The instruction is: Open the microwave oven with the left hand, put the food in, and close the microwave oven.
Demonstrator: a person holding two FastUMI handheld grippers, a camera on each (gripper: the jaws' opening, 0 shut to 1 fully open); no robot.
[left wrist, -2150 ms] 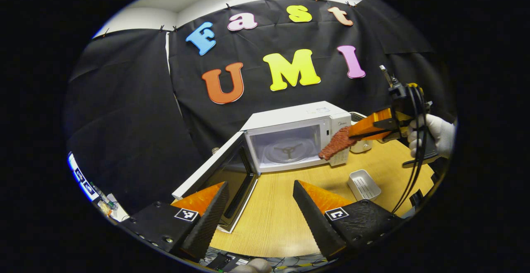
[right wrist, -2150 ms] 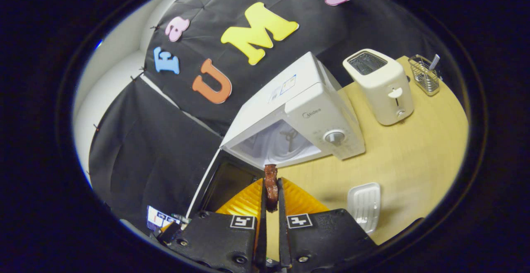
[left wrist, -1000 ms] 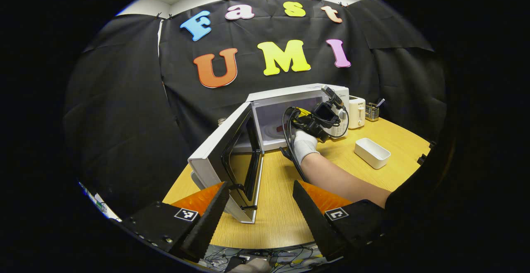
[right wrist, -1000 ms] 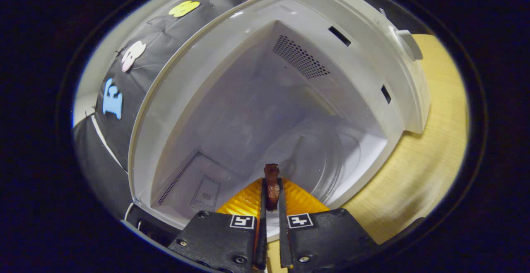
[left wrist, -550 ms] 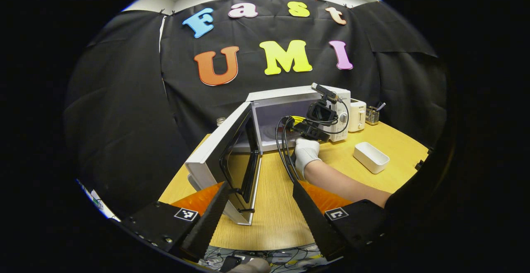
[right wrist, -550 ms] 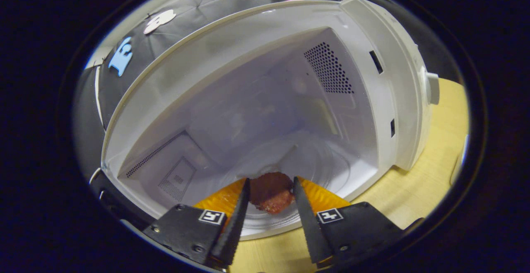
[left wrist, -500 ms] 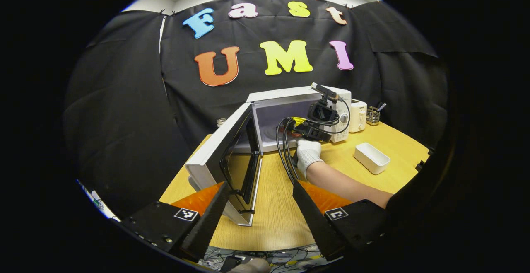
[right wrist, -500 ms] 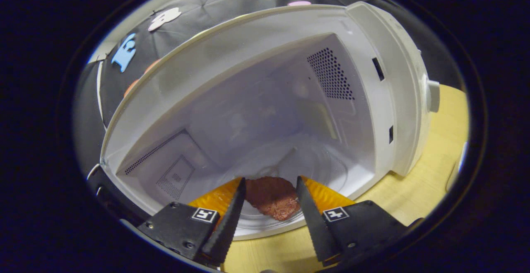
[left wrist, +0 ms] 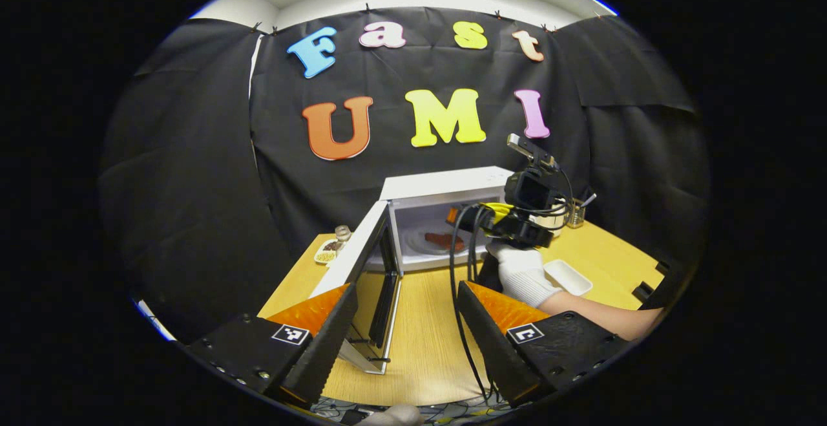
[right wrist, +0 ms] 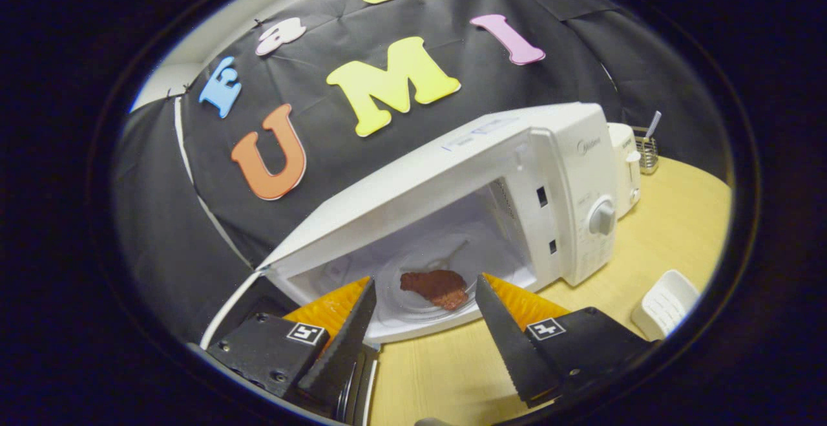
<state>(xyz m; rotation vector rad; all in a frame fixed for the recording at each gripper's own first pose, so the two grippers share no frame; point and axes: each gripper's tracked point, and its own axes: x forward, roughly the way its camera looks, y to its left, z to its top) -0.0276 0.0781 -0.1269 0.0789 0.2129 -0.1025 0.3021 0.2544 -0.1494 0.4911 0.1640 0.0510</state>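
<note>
The white microwave [left wrist: 446, 187] [right wrist: 568, 154] stands at the back of the wooden table with its door [left wrist: 362, 264] swung wide open to the left. A brown piece of food [right wrist: 434, 287] [left wrist: 443, 240] lies on the glass turntable inside. My right gripper [right wrist: 423, 322] is open just outside the cavity, fingers apart, holding nothing; in the left gripper view the right gripper [left wrist: 517, 219] is held by a white-gloved hand in front of the oven. My left gripper [left wrist: 404, 329] is open and empty, low over the table's near edge, close to the door's free edge.
A white toaster [right wrist: 625, 154] and a wire utensil holder [right wrist: 647, 148] stand right of the microwave. A white ribbed tray [right wrist: 665, 303] [left wrist: 567, 276] lies on the table at the right. A small dish [left wrist: 325, 253] and a jar [left wrist: 341, 232] sit left of the oven.
My right gripper let go of the food on the turntable and pulled back out of the cavity, fingers spread. The left gripper drew back a little from the door.
</note>
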